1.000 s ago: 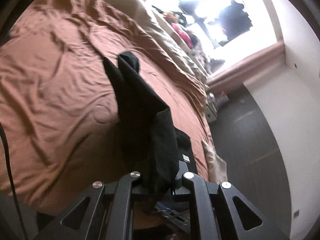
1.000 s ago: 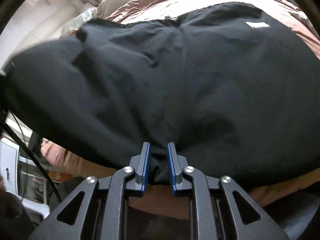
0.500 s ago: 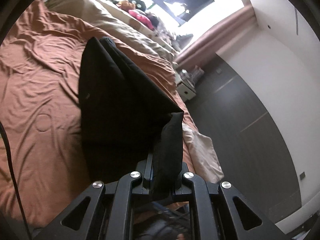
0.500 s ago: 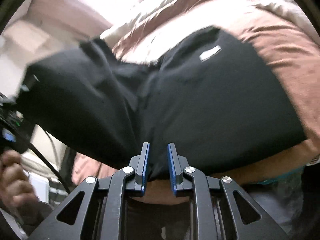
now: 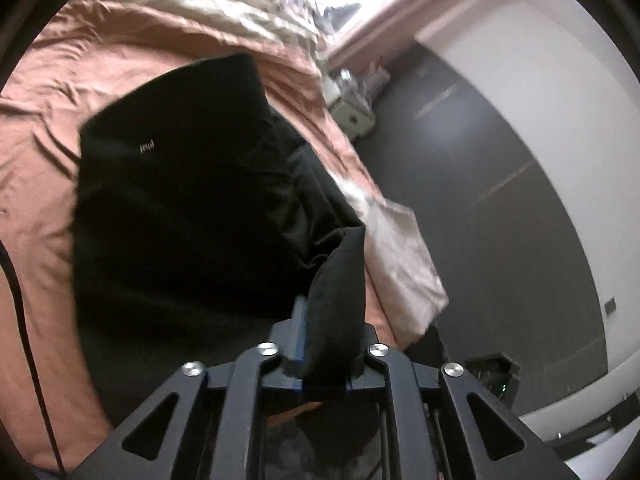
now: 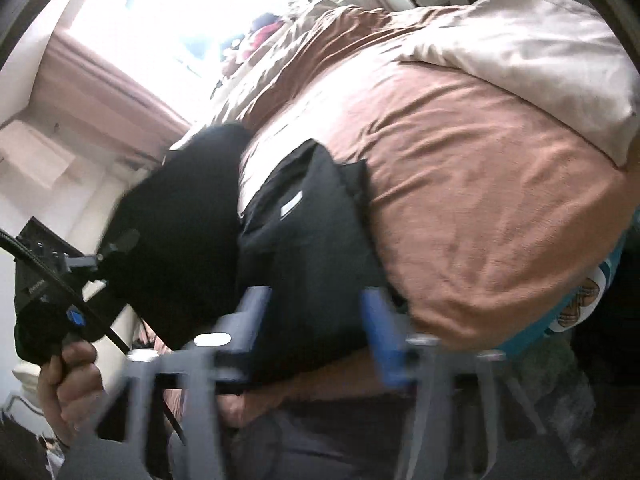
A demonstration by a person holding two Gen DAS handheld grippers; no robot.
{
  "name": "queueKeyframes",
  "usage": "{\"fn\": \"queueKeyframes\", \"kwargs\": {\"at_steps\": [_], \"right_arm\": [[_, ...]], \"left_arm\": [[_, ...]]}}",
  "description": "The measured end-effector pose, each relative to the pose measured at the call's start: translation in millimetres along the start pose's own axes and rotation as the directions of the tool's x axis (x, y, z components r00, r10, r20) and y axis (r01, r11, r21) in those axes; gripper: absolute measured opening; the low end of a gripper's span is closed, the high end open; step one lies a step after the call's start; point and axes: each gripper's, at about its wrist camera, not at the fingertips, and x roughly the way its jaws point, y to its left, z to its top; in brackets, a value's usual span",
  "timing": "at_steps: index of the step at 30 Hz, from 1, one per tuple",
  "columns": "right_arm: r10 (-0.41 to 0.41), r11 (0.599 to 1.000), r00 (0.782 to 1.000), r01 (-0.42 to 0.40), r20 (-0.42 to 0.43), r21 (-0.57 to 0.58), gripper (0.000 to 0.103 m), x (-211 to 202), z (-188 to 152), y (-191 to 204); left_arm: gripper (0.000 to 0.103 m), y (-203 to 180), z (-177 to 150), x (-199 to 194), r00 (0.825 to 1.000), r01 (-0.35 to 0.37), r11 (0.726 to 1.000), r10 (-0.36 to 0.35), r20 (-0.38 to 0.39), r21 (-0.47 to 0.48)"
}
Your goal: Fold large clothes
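A black garment (image 5: 180, 208) lies folded over on the brown bed cover (image 5: 40, 184). My left gripper (image 5: 326, 340) is shut on a bunched corner of it, which stands up between the fingers. In the right wrist view the garment (image 6: 312, 256) with a small white label lies at the bed's near edge, and part of it hangs from the other hand-held gripper at left (image 6: 68, 280). My right gripper (image 6: 316, 320) is open, its blue pads wide apart around the garment's edge, blurred by motion.
A beige duvet (image 6: 528, 48) lies on the brown bed cover (image 6: 480, 208). A beige pillow (image 5: 404, 248) hangs over the bed edge beside dark floor (image 5: 500, 184). A white bedside cabinet (image 5: 352, 112) stands far off. A bright window lies beyond the bed.
My right gripper has opened and let go of the garment. My left gripper has carried its corner across, so the garment now lies folded over itself on the bed.
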Motion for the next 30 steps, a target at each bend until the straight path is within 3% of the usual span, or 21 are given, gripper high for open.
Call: {"fn": "queueKeyframes", "kwargs": {"at_steps": [2,4,5,8,13,18,25,27,30], "right_arm": [[0.007,1.0,1.0,-0.007,-0.004,0.006,0.065,0.0,1.0,-7.4],[0.011,1.0,1.0,-0.011,-0.015,0.014,0.065,4.7,0.3,-13.2],[0.018,1.0,1.0,-0.017,-0.021,0.017,0.065,9.3,6.8,-16.5],[0.043,0.999,0.999,-0.042,-0.034,0.017,0.065,16.9,10.2,-16.2],[0.084,0.996,0.994,-0.083,-0.074,0.01,0.065,40.6,16.0,-7.3],[0.11,0.993,0.991,-0.112,-0.081,-0.02,0.066,62.4,26.1,13.0],[0.014,1.0,0.995,-0.015,-0.095,-0.011,0.066,97.9,41.4,17.1],[-0.001,1.0,0.996,0.0,-0.093,-0.013,0.03,102.1,41.8,12.8],[0.008,1.0,0.995,-0.009,-0.101,-0.003,0.017,99.9,33.7,4.2]], "left_arm": [[0.035,-8.5,-7.4,23.9,0.996,-0.015,0.999,0.018,-0.082,0.042],[0.045,-10.9,-14.4,36.4,0.992,0.016,0.998,-0.009,-0.126,0.059],[0.049,-9.7,-17.4,39.1,0.99,0.034,0.998,-0.026,-0.137,0.056],[0.059,1.4,-17.0,34.6,0.993,0.0,0.999,0.004,-0.116,0.037],[0.061,34.5,-10.1,9.6,0.995,-0.085,0.996,0.084,-0.061,-0.012],[0.061,66.0,-12.9,-10.8,0.977,-0.211,0.976,0.21,-0.022,-0.051],[0.062,112.4,-32.2,-22.4,0.952,-0.307,0.945,0.302,-0.058,-0.113],[0.062,122.5,-37.6,-20.2,0.944,-0.329,0.936,0.321,-0.076,-0.128],[0.062,131.9,-45.6,-16.6,0.93,-0.364,0.922,0.352,-0.106,-0.131]]}}
